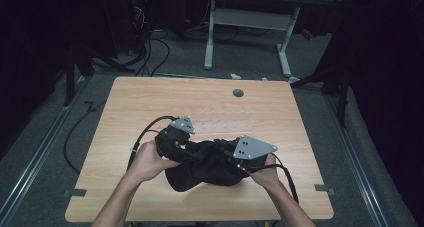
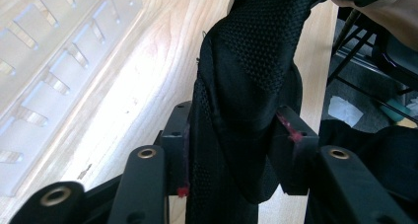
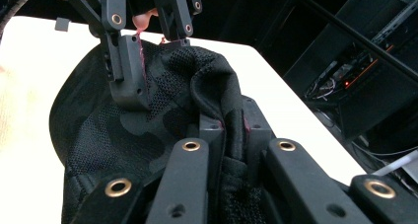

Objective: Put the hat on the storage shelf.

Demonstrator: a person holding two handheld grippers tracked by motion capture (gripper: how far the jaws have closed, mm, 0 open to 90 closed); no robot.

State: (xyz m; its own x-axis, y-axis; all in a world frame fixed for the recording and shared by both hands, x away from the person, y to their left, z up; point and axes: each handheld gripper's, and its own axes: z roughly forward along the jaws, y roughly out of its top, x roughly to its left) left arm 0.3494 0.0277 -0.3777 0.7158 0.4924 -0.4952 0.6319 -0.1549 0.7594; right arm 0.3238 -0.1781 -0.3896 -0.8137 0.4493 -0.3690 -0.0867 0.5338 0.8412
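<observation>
A black cap (image 1: pixel 200 176) of camouflage cloth and mesh lies bunched between my two grippers near the front of the wooden table (image 1: pixel 200 102). In the left gripper view the mesh (image 2: pixel 256 51) fills the gap of my left gripper (image 2: pixel 236 145), and both pads press on it. My right gripper (image 3: pixel 232 128) is pinched shut on a folded band at the cap's edge (image 3: pixel 113 130). The left gripper (image 3: pixel 153 51) faces it from the far side of the cap. From above, the left gripper (image 1: pixel 187 152) and right gripper (image 1: pixel 227 159) point toward each other.
A round grommet hole (image 1: pixel 238 93) sits near the table's far edge. Small tape marks (image 1: pixel 75 192) flag the front corners. Behind the table stands another desk on white legs (image 1: pixel 209 37), with cables on the floor. Dark curtains close both sides.
</observation>
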